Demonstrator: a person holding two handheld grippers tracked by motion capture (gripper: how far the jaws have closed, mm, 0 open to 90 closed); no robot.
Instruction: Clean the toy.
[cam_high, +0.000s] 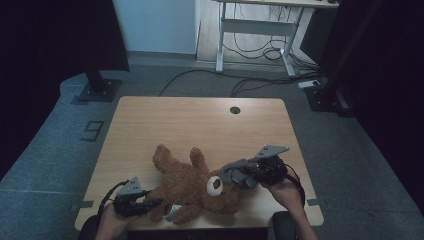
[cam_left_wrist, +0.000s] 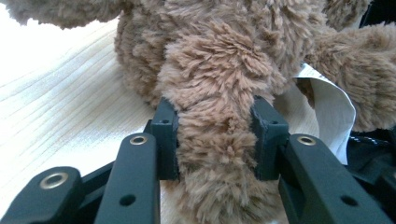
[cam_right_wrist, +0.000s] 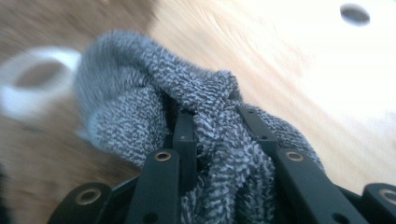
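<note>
In the left gripper view, the teddy bear (cam_left_wrist: 219, 70) was cut off by the top, left and right frame edges; its head was outside the frame. The white tag (cam_left_wrist: 327, 112) was partly hidden behind a furry limb at right. In the right gripper view, the grey knitted cloth (cam_right_wrist: 140, 107) was motion-blurred at upper left, as was the bear's white muzzle (cam_right_wrist: 32, 79). The cloth's lower portion was concealed behind the jaws. In the high view, both forearms were cut off by the bottom edge.

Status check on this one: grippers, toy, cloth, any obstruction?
Left gripper clamped on brown plush teddy bear limb. Right gripper clamped on grey knitted cloth, beside bear's head. Nothing in the way.
</note>
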